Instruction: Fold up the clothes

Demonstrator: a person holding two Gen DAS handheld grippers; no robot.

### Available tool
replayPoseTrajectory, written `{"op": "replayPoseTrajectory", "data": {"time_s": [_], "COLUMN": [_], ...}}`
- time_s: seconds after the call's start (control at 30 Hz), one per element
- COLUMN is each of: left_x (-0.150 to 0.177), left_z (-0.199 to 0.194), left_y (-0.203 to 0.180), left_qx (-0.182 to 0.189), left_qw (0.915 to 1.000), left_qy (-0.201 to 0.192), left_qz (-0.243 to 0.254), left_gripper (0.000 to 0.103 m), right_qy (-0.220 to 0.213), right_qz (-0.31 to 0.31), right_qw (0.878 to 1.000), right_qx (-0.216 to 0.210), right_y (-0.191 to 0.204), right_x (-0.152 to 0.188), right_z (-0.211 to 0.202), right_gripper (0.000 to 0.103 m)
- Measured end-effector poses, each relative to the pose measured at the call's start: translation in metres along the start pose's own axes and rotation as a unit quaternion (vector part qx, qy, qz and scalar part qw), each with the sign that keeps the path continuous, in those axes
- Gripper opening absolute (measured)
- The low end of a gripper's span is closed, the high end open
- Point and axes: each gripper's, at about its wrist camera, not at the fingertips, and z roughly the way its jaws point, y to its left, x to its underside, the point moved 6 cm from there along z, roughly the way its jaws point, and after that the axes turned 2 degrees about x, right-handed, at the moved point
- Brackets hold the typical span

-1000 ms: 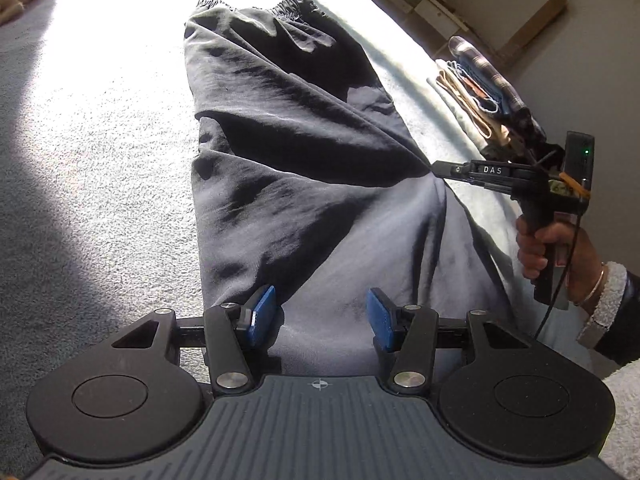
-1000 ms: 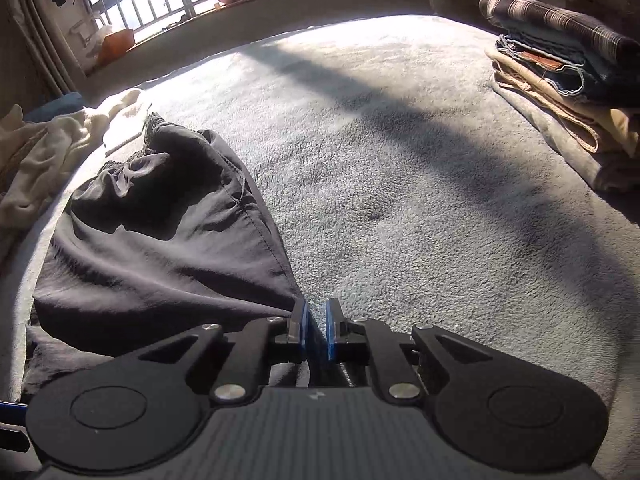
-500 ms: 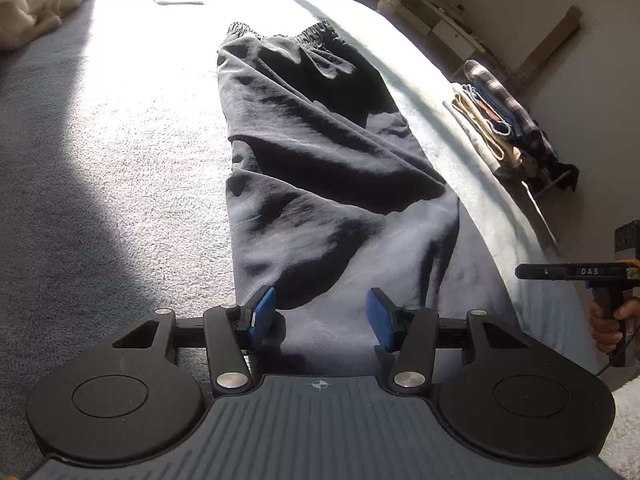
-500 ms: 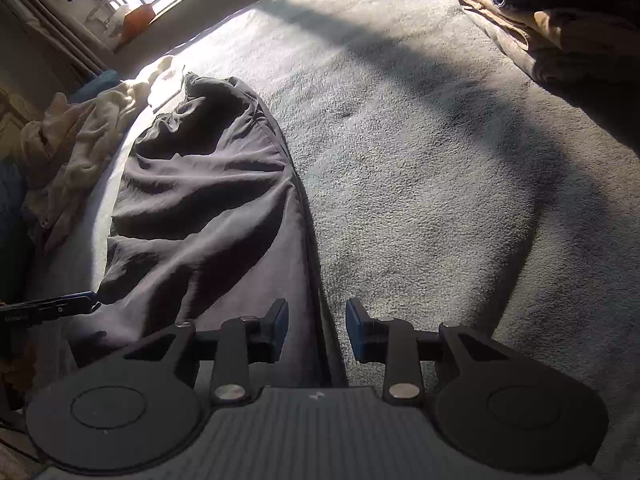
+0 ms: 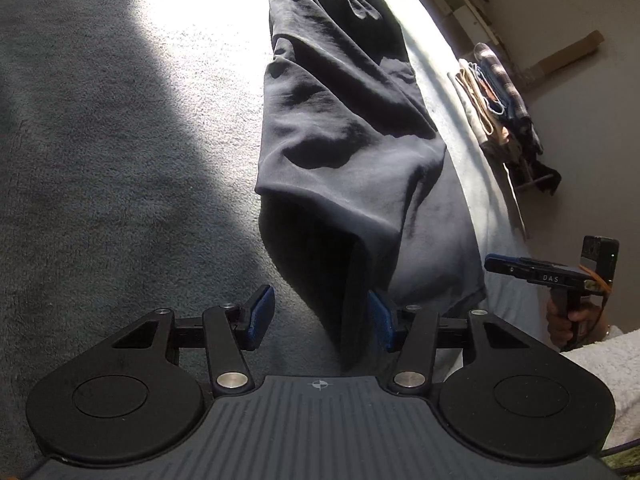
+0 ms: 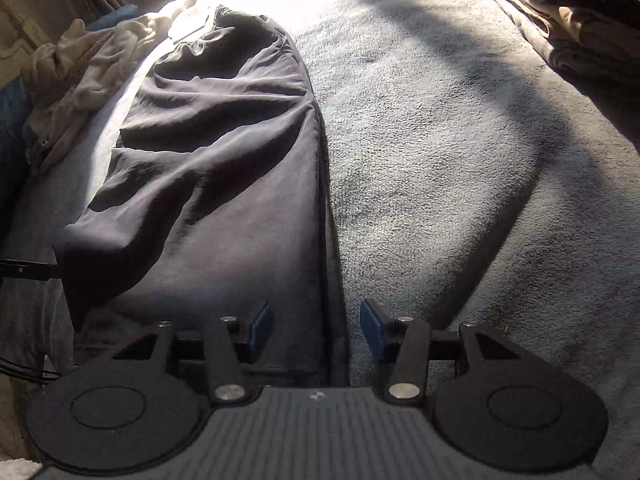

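A pair of dark trousers (image 5: 344, 128) lies lengthwise on the grey blanket (image 5: 120, 160), its elastic waistband at the far end. My left gripper (image 5: 320, 318) is open at the near end. A dark fold of the trouser leg sits between its jaws, close to the right pad (image 5: 380, 320); neither pad presses on it. In the right wrist view the trousers (image 6: 216, 152) fill the left half. My right gripper (image 6: 316, 328) has its jaws opening, astride the trousers' right edge, which lies loose on the bed. That gripper (image 5: 494, 262) also shows at the right of the left wrist view, held by a hand (image 5: 568, 316).
A stack of folded clothes (image 5: 496, 108) sits at the bed's far right edge, also in the right wrist view as the folded stack (image 6: 580, 20). A crumpled cream garment (image 6: 80, 64) lies beyond the trousers on the left. The left gripper's finger (image 6: 24, 270) pokes in from the left.
The right gripper let go of the trousers' side edge, opened and drew back to the near end. The left gripper slid left, leaving the trouser leg by its right pad.
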Motion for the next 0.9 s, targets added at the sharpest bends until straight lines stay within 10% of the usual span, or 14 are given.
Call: {"op": "replayPoseTrajectory", "data": {"time_s": [0.23, 0.4, 0.5, 0.7, 0.9], "left_x": [0.024, 0.027, 0.027, 0.021, 0.031], "left_z": [0.038, 0.047, 0.043, 0.031, 0.053], "left_y": [-0.013, -0.014, -0.017, -0.034, -0.025], "left_qx": [0.059, 0.065, 0.076, 0.121, 0.081], "left_qw": [0.9953, 0.995, 0.9948, 0.9912, 0.9922], "left_qy": [0.076, 0.073, 0.064, 0.052, 0.094], "left_qz": [-0.008, -0.019, -0.021, -0.013, -0.011], "left_gripper": [0.05, 0.035, 0.009, 0.003, 0.002], "right_qy": [0.007, 0.001, -0.018, -0.038, -0.025], "right_qz": [-0.026, -0.036, -0.034, -0.023, 0.001], "right_qw": [0.999, 0.998, 0.998, 0.998, 0.998], "right_qx": [0.02, 0.052, 0.054, 0.049, 0.056], "right_y": [0.012, 0.017, 0.018, 0.013, 0.0], "right_x": [0.01, 0.014, 0.012, 0.001, 0.008], "right_z": [0.002, 0.007, -0.001, -0.022, -0.015], "right_gripper": [0.039, 0.004, 0.0, 0.0, 0.0]}}
